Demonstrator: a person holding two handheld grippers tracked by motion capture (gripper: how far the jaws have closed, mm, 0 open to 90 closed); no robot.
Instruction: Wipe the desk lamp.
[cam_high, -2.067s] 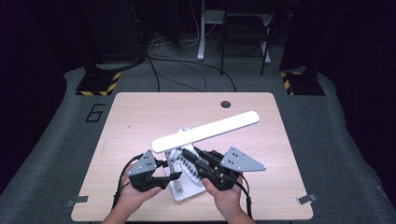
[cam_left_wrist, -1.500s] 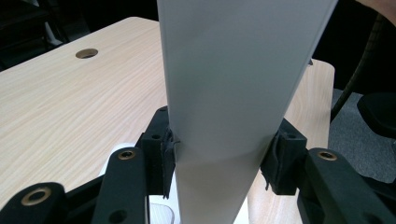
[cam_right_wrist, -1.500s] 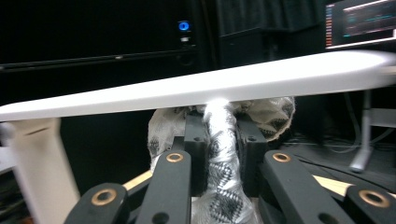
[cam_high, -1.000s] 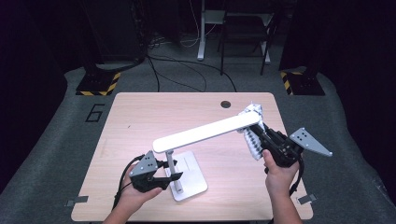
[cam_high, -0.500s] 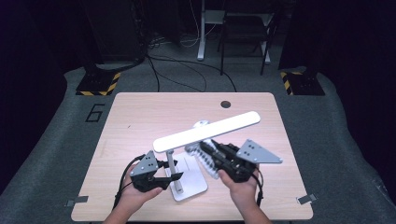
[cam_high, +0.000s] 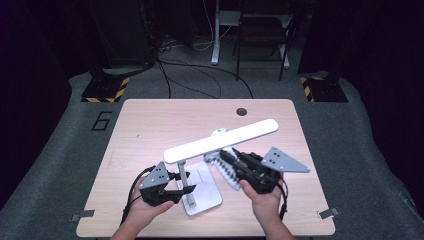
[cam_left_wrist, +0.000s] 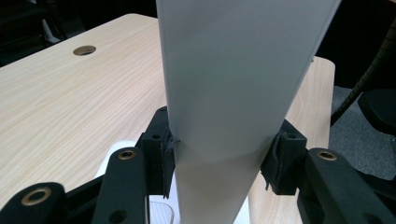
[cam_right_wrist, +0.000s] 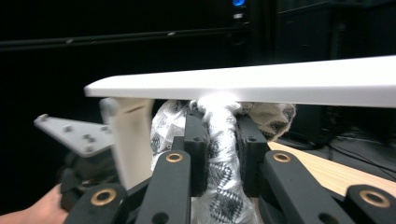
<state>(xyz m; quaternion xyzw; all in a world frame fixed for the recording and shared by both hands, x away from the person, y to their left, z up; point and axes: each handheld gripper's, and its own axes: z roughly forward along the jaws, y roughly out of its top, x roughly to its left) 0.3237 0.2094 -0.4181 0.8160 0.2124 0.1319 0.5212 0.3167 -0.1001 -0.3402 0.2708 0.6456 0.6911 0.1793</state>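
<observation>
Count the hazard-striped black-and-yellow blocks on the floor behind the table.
2. One hazard-striped block sits beyond the table's far-left corner, the other beyond its far-right corner. More may be hidden in the dark.

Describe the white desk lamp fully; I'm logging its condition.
The desk lamp is matte white, plastic-looking: a flat square base on the wooden table, a slim upright post, and a long flat bar head tilted up toward the right. The left gripper clamps the post; the right gripper presses a white patterned cloth against the head's underside.

Lab or studio, dark equipment racks (cam_high: 125, 30), floor cables (cam_high: 200, 75), hazard-taped feet (cam_high: 105, 92)
</observation>
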